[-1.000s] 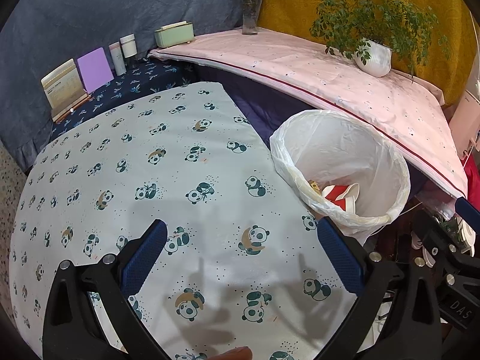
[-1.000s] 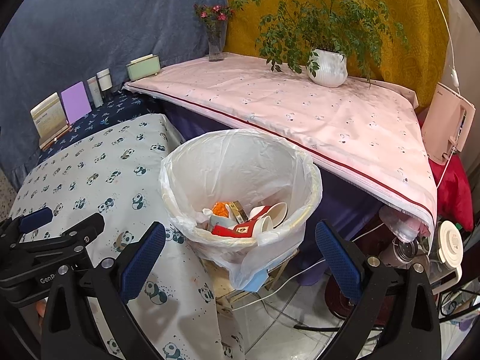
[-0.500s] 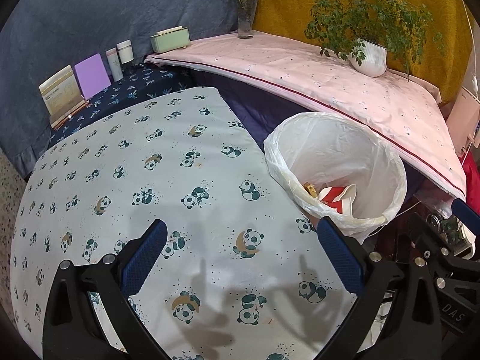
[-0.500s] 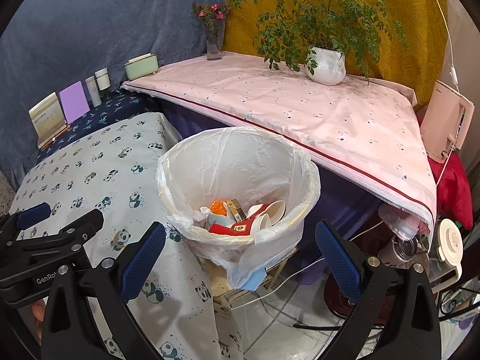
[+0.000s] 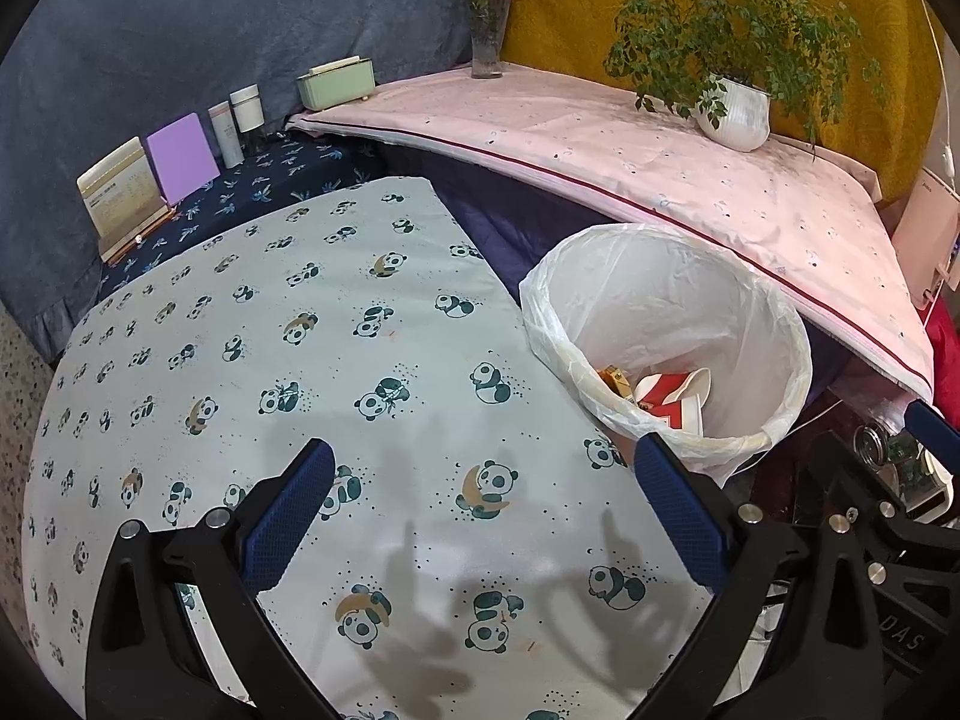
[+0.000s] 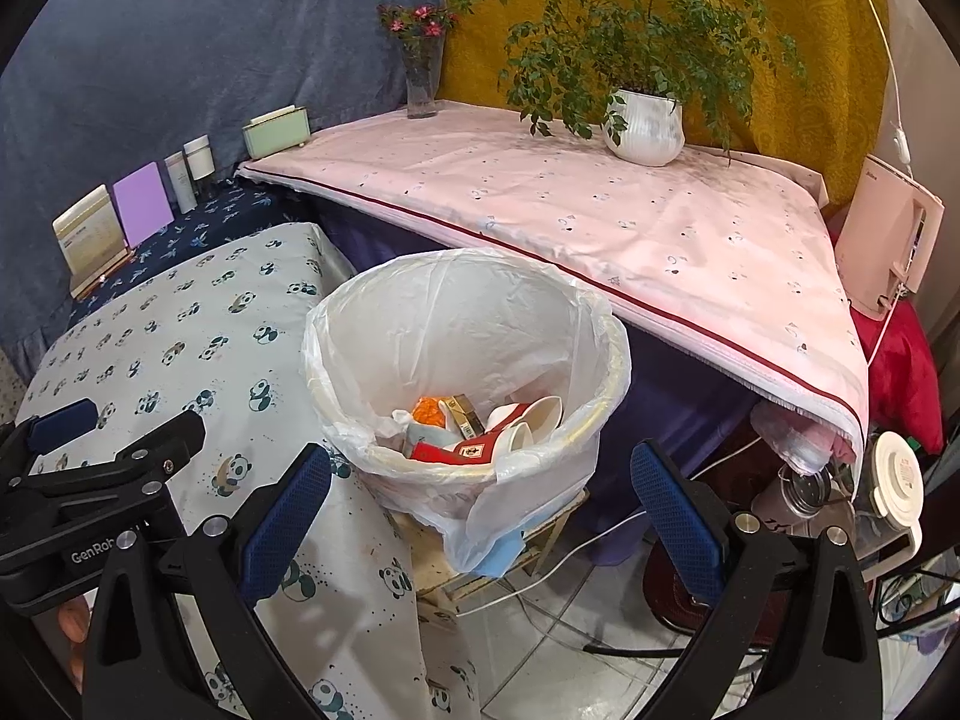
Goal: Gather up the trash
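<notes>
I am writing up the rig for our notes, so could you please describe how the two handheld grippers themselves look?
Both are alike: the left gripper and the right gripper have black angular plastic arms with silver screw heads, ending in flat fingers faced with blue dotted-texture pads. White lettering beginning "GenRob" marks the left one's body, "DAS" the right one's. No cables or sleeves show.

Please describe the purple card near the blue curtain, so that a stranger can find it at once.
Find the dark blue leaf-print cloth at the foot of the blue curtain. A row of small items stands there. The purple card is the plain, flat one, between the printed cream calendar and a slim white tube.
</notes>
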A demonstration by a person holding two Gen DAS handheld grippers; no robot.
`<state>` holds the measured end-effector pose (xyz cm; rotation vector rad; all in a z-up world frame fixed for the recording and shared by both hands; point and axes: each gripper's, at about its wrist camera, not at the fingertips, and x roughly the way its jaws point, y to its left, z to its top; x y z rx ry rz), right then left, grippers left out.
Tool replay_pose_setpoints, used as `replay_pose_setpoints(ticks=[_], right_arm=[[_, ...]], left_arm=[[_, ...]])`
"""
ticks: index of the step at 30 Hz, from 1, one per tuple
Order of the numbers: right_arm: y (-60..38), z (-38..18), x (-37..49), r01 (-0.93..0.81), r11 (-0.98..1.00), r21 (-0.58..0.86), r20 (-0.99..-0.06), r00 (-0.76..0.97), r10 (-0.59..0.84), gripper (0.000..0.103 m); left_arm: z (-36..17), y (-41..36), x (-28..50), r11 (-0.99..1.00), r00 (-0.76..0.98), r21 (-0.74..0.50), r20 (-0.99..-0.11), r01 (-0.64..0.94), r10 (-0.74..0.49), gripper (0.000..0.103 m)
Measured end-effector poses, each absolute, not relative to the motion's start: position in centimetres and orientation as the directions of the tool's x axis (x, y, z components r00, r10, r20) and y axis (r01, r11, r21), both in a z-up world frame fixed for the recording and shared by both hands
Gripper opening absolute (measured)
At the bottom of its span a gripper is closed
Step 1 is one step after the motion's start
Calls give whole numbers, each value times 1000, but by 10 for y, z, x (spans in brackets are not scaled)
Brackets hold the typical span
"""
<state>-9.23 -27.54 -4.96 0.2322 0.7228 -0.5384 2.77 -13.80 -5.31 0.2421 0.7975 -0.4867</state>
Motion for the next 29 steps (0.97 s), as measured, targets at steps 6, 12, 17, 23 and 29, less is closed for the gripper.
replay_pose_setpoints(ticks=[6, 12, 17, 23, 29], right_arm=[[-277, -49, -93, 543, 839, 21, -680, 623, -386, 96], [-277, -49, -94, 545, 838, 21, -678, 624, -389, 96], [-277, -48, -96, 547, 837, 23, -676, 625, -390, 96], [-275, -47, -98, 550, 835, 25, -674, 627, -392, 96], [-275, -47, -98, 550, 835, 27, -673, 627, -392, 96]], left_arm=[[-53, -139, 28, 863, 595, 28, -736, 504, -324, 95], [-53, -139, 28, 861, 594, 28, -735, 508, -326, 95], [-53, -139, 26, 861, 595, 28, -734, 508, -327, 95], [-51, -140, 23, 856, 594, 30, -732, 517, -333, 95], [-52, -140, 21, 849, 583, 23, -736, 528, -343, 96]])
